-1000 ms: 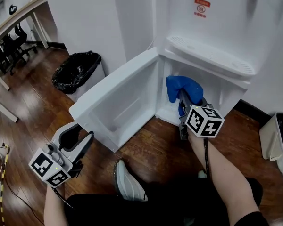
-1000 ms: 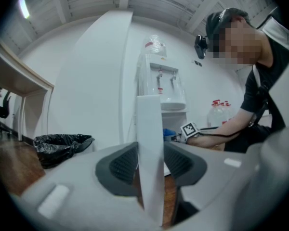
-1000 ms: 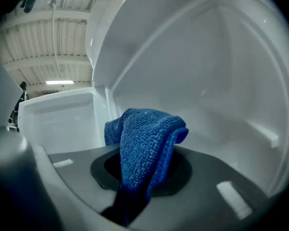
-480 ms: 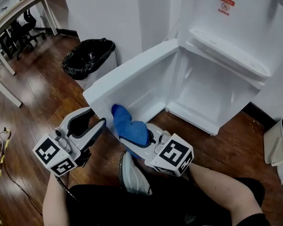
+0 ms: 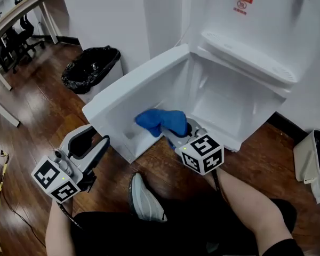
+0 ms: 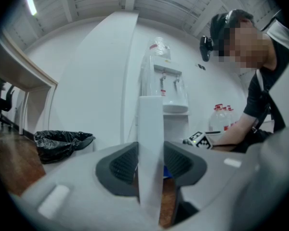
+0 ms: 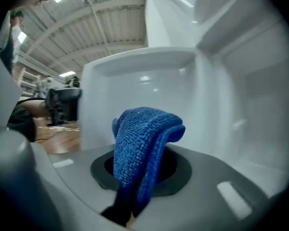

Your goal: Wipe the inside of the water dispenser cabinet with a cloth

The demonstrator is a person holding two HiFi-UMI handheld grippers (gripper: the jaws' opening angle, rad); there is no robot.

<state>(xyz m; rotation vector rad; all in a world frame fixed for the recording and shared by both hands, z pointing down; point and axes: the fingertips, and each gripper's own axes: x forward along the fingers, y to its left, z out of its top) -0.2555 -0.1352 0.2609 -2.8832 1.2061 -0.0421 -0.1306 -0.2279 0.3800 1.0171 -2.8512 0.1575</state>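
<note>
left gripper (image 5: 97, 136) clamped on door (image 5: 133, 89) | right gripper (image 5: 178, 135) pinching cloth (image 5: 162, 121) by door's inside | wiping looks midway-ish, cabinet (image 5: 224, 97) walls maybe left (no dirt visible tbh)

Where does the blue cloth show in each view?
Head view: centre, blue cloth in right claw against the cabinet door.
Left gripper view: only a blue sliver low centre, right of the door edge.
Right gripper view: centre, draped from the claw.
Shared landmark: the open cabinet door.
</note>
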